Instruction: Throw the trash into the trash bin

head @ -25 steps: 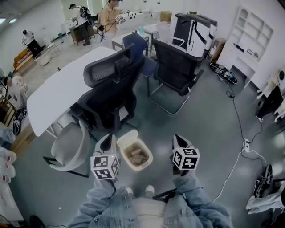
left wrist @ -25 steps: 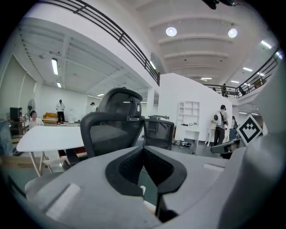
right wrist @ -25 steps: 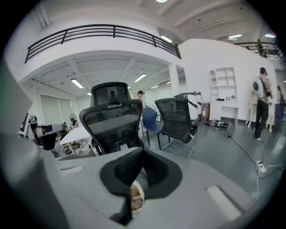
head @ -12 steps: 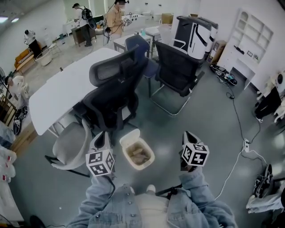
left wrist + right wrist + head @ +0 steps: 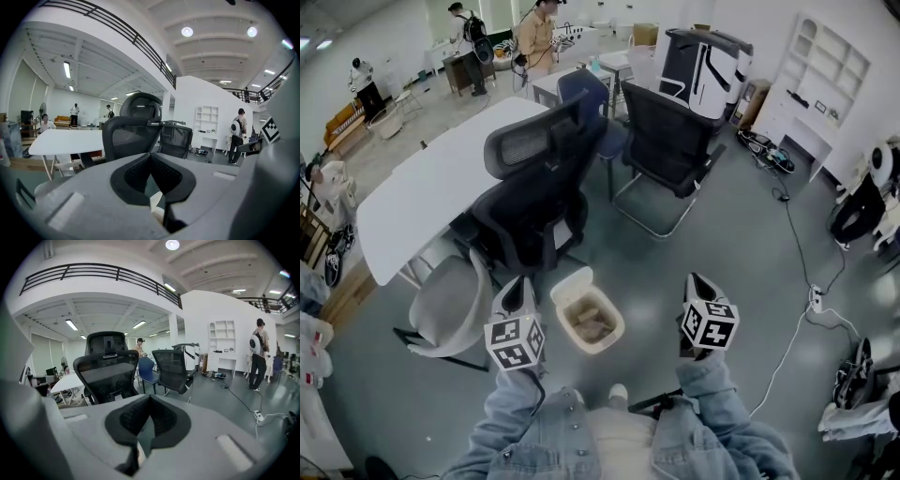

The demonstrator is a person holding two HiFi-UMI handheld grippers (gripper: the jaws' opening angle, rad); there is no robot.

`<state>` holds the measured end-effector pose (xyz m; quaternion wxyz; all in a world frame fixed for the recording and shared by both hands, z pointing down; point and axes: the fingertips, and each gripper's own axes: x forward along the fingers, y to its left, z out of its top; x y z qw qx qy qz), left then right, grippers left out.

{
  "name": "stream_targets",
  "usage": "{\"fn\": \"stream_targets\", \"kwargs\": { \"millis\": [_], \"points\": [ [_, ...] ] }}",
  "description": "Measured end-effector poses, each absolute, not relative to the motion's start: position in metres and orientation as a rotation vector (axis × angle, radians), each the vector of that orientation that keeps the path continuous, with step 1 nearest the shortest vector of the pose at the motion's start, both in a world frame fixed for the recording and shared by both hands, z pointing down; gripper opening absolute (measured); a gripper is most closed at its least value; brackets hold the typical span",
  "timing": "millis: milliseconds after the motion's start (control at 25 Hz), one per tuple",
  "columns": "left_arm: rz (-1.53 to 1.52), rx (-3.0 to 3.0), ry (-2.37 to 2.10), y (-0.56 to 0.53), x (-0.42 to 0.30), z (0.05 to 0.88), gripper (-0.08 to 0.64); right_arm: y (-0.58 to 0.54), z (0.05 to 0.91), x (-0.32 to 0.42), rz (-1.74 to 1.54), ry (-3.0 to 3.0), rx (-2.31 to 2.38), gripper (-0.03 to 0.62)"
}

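Found the jaws of the left gripper shut tight, pad against pad, with nothing pinched between them. Found the jaws of the right gripper pressed together the same way, also holding nothing. Saw both grippers in the head view, low in front of the person, one on each side of the trash bin, near it but not touching it. Saw the bin standing open on the grey floor, with brownish trash lying inside. Judged the throwing as done, and the step in hand as taking the empty grippers away.

Needed no new grab for that, so best left the jaws closed. Needed a slow lift, up and back toward the body, with no swing in toward the rim, for fear of tipping the bin and spilling the trash back out. Needed care in front too, near the black office chair just behind the bin and the white table past it. Needed both grippers moved at the same easy speed, well out to the sides. Worth one more look at the floor round the bin for any dropped bit before calling the job finished.
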<state>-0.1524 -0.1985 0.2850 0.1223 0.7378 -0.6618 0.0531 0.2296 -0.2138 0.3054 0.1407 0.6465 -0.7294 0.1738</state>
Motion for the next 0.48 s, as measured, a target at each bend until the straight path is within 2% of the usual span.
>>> {"fn": "stream_targets", "kwargs": {
  "millis": [480],
  "points": [
    [0.156,2.163,-1.907,-0.203,-0.1528,0.2879,0.009,-0.2172,0.3114,0.2223,0.549,-2.097,1.865,0.003]
  ]
}}
